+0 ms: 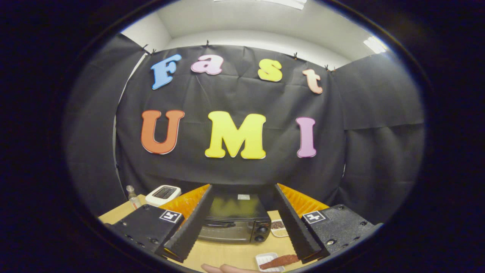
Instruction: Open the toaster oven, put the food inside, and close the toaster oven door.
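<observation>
A black toaster oven (235,222) stands on the wooden table (223,254) beyond my fingers, its glass door shut and its handle across the front. Two knobs sit down its right side. Nearer to me, by the right finger, a reddish-brown piece of food (279,261) lies on a small white tray (265,258). My gripper (242,189) hangs above the table, open wide, with nothing between the fingers; the oven shows in the gap between them.
A white appliance (163,194) and a small clear bottle (132,197) stand at the table's back left. A small dish of brown bits (278,226) sits right of the oven. A person's hand (223,269) rests at the near edge.
</observation>
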### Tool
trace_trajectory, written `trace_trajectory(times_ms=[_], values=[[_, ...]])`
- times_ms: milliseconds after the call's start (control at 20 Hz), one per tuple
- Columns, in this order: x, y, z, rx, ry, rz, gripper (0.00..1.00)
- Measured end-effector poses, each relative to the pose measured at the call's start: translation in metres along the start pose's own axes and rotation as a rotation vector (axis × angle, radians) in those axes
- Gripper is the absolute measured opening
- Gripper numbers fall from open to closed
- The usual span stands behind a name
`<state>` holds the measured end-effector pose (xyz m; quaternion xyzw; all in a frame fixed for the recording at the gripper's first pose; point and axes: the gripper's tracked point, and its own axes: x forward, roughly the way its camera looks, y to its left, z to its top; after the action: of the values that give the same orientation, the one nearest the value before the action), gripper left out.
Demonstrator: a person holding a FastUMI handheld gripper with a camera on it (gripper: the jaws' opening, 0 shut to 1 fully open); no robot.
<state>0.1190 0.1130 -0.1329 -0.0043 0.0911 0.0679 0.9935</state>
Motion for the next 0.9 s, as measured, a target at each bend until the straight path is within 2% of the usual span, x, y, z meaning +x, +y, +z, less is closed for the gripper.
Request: trace_trajectory(times_ms=[300, 450, 600, 900], values=[[0.084, 0.044, -0.085, 0.02, 0.216, 0.061, 1.0], [0.111, 0.051, -0.119, 0.005, 0.299, 0.036, 1.0], [0.118, 0.052, -0.149, 0.057, 0.403, 0.035, 1.0], [0.119, 0.059, -0.152, 0.055, 0.435, 0.04, 0.99]])
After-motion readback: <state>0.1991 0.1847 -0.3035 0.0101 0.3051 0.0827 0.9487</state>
